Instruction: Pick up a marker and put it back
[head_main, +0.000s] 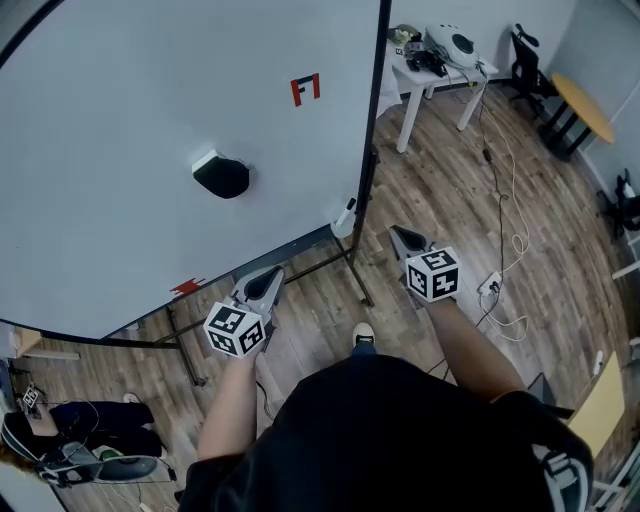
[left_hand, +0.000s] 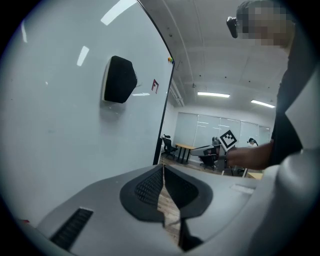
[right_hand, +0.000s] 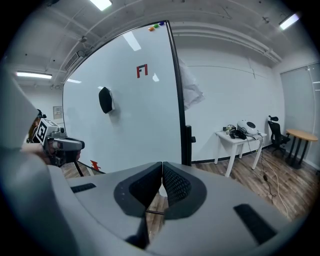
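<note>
Both pairs of jaws are being held pressed together on nothing. The left gripper (left_hand: 163, 170) and right gripper (right_hand: 162, 167) are being pointed towards the whiteboard (head_main: 120, 150) (a black eraser (head_main: 221, 175) is stuck on it). The marker (head_main: 344, 217) is being left at its bottom right corner, apart from both.

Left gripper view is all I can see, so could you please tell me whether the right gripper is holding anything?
Observer: No, the right gripper is shut, with nothing between its jaws.
Operator: Thank you. Where is the marker, please?
Observer: The marker sits at the lower right corner of the whiteboard, clear of the right gripper.
</note>
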